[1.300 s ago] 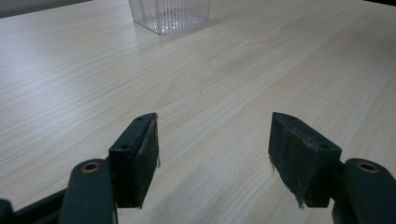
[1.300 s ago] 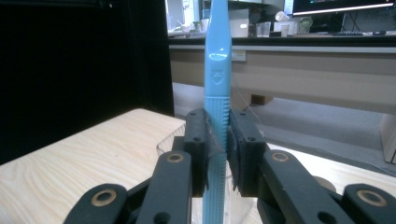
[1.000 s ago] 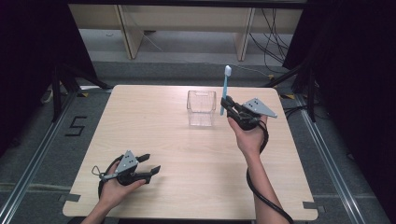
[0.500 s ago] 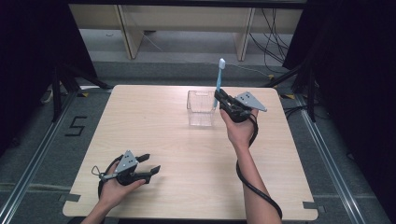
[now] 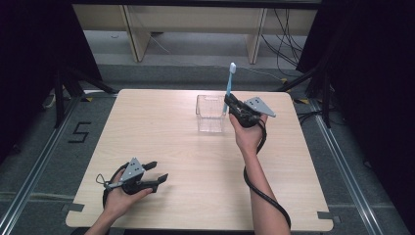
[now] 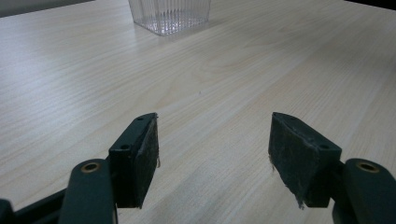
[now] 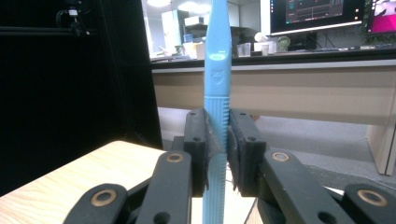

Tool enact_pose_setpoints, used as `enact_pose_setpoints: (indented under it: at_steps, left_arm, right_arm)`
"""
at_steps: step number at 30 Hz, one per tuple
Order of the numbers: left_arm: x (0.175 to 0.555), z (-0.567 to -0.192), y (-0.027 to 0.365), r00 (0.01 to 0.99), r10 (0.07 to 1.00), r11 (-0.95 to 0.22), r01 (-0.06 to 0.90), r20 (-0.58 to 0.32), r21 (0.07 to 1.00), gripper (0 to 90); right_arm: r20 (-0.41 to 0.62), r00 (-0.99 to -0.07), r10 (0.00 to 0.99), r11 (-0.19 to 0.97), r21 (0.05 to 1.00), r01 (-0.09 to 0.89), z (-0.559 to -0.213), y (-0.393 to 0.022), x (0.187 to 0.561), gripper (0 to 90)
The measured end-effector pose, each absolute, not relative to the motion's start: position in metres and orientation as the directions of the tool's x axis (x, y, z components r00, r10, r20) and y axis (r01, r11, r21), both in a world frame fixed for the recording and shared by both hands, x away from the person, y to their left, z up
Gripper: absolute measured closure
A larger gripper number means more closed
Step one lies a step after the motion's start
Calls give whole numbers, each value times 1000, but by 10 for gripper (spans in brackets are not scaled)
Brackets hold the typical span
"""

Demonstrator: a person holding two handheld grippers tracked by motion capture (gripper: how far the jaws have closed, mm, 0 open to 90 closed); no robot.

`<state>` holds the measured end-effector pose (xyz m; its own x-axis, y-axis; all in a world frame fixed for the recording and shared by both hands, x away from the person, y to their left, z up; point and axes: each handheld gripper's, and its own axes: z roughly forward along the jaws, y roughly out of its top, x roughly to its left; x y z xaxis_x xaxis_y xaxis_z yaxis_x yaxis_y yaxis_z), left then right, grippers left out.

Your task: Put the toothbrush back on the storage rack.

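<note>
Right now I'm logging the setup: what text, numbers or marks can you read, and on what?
"5": a black numeral on the grey floor left of the table.
Toothbrush handle: a small embossed shield emblem, nothing legible in it.
Monitors in the background: content too blurred to read.

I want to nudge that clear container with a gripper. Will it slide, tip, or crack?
The clear container looks thin-walled and empty, so it is probably light and would likely slide on the smooth wooden table. It stands fairly tall on a squarish base, so a push near the rim might tip it. The ribbed transparent walls suggest rigid plastic, which could crack if squeezed hard.
</note>
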<state>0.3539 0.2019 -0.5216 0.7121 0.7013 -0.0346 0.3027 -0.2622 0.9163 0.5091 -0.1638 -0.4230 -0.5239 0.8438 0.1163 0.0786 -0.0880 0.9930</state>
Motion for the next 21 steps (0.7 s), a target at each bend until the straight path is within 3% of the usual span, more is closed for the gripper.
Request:
enact_pose_setpoints:
  at_steps: [21]
  left_arm:
    - [354,-522,202,714,699,-259,302,-37,917,330]
  right_arm:
    - [97,-513,853,-56,994,96,-435,-160,517,790]
